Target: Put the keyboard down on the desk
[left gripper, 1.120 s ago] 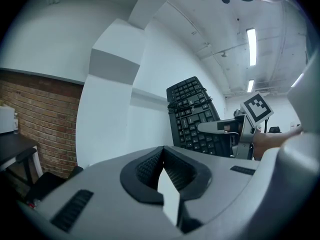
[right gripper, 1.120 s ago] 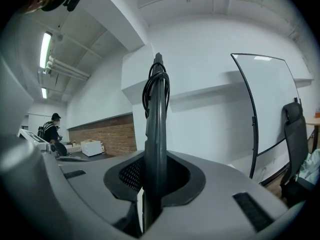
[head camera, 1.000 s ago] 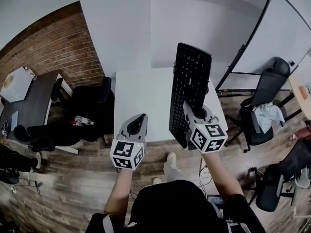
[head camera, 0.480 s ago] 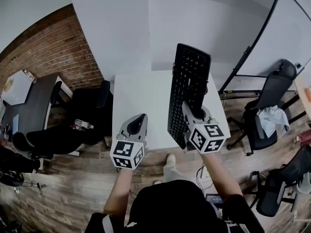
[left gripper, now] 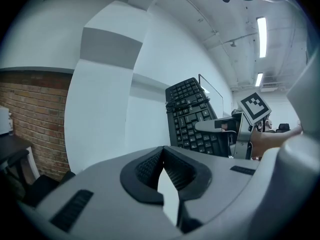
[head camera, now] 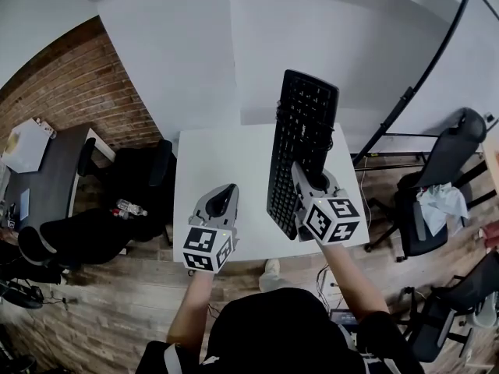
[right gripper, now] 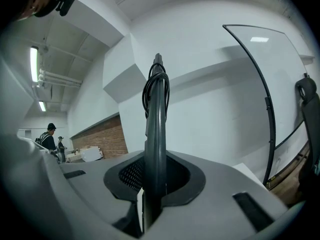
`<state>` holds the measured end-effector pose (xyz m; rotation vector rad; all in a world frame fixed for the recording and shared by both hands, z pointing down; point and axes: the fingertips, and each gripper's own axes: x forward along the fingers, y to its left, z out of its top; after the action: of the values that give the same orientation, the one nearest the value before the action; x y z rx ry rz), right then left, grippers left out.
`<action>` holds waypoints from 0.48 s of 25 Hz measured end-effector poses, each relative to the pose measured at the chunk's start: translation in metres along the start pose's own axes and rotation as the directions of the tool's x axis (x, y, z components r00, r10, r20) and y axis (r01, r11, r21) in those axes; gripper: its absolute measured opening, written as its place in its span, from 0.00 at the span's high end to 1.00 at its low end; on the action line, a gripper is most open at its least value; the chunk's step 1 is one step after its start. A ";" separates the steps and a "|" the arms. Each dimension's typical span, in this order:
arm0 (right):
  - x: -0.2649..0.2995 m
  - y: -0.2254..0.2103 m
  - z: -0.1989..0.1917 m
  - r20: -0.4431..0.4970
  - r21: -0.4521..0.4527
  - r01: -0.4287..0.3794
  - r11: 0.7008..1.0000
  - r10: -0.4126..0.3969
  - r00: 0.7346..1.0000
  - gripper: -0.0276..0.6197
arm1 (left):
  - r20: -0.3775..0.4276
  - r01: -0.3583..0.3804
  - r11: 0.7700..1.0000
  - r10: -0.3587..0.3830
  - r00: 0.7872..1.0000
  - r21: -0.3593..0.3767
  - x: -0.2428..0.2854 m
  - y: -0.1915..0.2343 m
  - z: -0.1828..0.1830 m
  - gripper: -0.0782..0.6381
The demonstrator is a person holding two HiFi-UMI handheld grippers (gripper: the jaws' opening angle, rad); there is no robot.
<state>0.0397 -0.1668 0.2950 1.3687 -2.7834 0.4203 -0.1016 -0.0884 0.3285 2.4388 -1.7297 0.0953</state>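
One gripper carries the load: the right gripper [head camera: 299,174] pinches the near end of the black keyboard [head camera: 306,131], which is tilted up on edge over the right part of the white desk [head camera: 222,162] at frame centre, seemingly clear of the surface. Left gripper [head camera: 227,189], jaws pressed together on nothing, hovers over the desk's lower-left part. Judged step: carry-in, not yet set down; the next move calls for rolling the keyboard flat, lowering it onto the desk, then releasing.

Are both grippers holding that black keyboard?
No, only the right gripper clamps the keyboard, while the left gripper is beside it with its jaws shut on nothing.
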 end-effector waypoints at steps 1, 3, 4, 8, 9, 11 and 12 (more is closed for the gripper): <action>0.006 -0.005 0.001 -0.002 0.005 -0.002 1.000 0.002 1.000 0.82 | -0.002 -0.003 1.000 0.003 1.000 0.001 0.007 0.001 0.001 0.87; 0.017 -0.015 0.003 -0.007 0.013 -0.007 1.000 0.007 1.000 0.82 | -0.007 -0.011 1.000 0.011 1.000 0.001 0.020 0.005 0.002 0.87; 0.022 -0.020 0.004 -0.010 0.018 -0.010 1.000 0.010 1.000 0.82 | -0.010 -0.015 1.000 0.015 1.000 0.001 0.026 0.006 0.003 0.87; 0.043 -0.038 0.004 -0.026 0.040 -0.030 0.999 0.031 0.999 0.82 | -0.024 -0.035 0.999 0.035 0.999 0.004 0.049 0.009 0.004 0.87; 0.048 -0.042 0.003 -0.031 0.046 -0.037 0.998 0.039 0.999 0.82 | -0.028 -0.040 0.999 0.040 0.999 0.006 0.054 0.010 0.004 0.87; 0.059 -0.049 0.001 -0.039 0.057 -0.048 0.997 0.051 0.998 0.82 | -0.036 -0.049 0.999 0.050 0.998 0.010 0.064 0.011 0.002 0.87; 0.063 -0.052 0.000 -0.042 0.062 -0.053 0.997 0.056 0.998 0.82 | -0.040 -0.054 0.998 0.055 0.998 0.011 0.069 0.012 0.002 0.87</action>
<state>0.0411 -0.2464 0.3152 1.2809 -2.7999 0.5349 -0.0899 -0.1565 0.3375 2.3802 -1.7830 0.1580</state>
